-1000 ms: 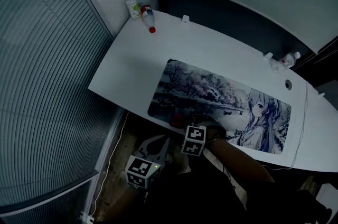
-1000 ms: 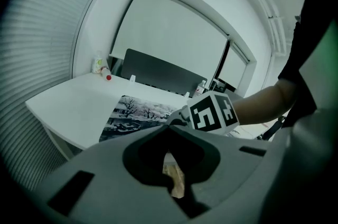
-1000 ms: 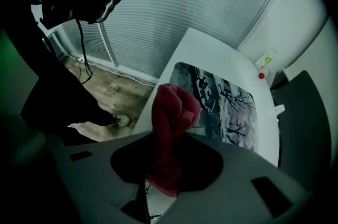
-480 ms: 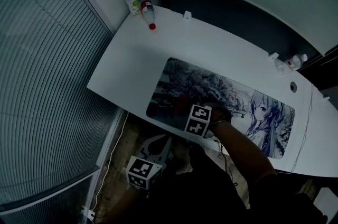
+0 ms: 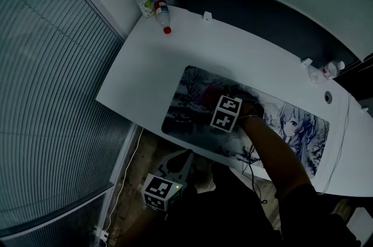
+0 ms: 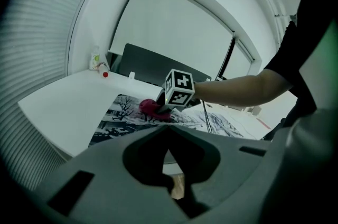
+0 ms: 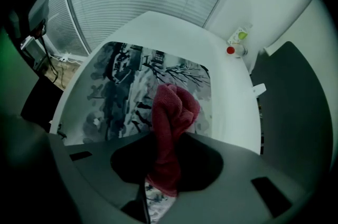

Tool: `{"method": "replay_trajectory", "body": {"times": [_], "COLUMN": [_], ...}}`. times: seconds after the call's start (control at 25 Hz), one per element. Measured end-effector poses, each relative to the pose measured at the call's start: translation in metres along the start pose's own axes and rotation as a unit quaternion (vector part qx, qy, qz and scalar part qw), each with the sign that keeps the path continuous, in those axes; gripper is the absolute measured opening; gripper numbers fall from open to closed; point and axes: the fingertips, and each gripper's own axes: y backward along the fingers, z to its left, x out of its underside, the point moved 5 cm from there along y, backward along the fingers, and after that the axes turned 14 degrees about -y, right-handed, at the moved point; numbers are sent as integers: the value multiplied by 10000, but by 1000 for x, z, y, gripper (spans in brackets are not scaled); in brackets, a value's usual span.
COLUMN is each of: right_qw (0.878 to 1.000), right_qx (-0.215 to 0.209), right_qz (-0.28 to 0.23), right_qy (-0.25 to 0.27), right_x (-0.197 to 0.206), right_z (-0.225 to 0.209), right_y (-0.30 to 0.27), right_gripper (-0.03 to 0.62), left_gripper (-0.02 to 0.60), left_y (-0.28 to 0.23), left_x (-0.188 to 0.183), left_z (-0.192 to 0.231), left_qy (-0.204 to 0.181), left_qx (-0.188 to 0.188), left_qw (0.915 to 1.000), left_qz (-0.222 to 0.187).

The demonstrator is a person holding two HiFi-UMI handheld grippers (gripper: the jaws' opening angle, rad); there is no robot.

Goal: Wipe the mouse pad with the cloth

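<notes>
My right tool (image 7: 165, 165) clamps the red cloth (image 7: 171, 112) against the mouse pad (image 7: 121, 85) on the white desk (image 5: 151, 71); my left tool (image 6: 169, 138), closed and empty, hangs off the desk's near edge.

The cloth (image 7: 174, 106) is red, matt and nubbly, a rough terry-like weave, bunched in the right tongs (image 7: 166, 138). Their body is smooth, matt grey plastic, like that of the left tongs (image 6: 168, 136). The mouse pad (image 5: 192, 94) has a smooth printed face with little sheen. The bench (image 5: 145, 65) top is hard, white and smooth, faintly glossy. The bottles (image 5: 157, 11) at its far corner look like plastic.
</notes>
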Motion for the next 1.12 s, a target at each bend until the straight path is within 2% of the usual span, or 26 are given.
{"method": "replay_trajectory", "body": {"times": [0.44, 0.68, 0.84, 1.12], "right_qw": [9994, 9989, 9969, 9948], "right_qx": [335, 463, 777, 1017], "right_qz": [64, 32, -118, -36], "right_qy": [-42, 50, 80, -8], "right_x": [-3, -3, 1, 28], "right_z": [-55, -60, -64, -74], "right_y": [-12, -13, -11, -4], "right_gripper": [112, 112, 112, 113], "left_gripper": [5, 5, 5, 5], "left_y": [-11, -17, -18, -22], "left_x": [6, 5, 3, 1], "left_z": [1, -2, -5, -8], "left_qy": [164, 159, 135, 58], "left_qx": [55, 88, 125, 219], "left_qw": [9998, 9997, 9997, 9996], "left_qz": [136, 140, 141, 140]}}
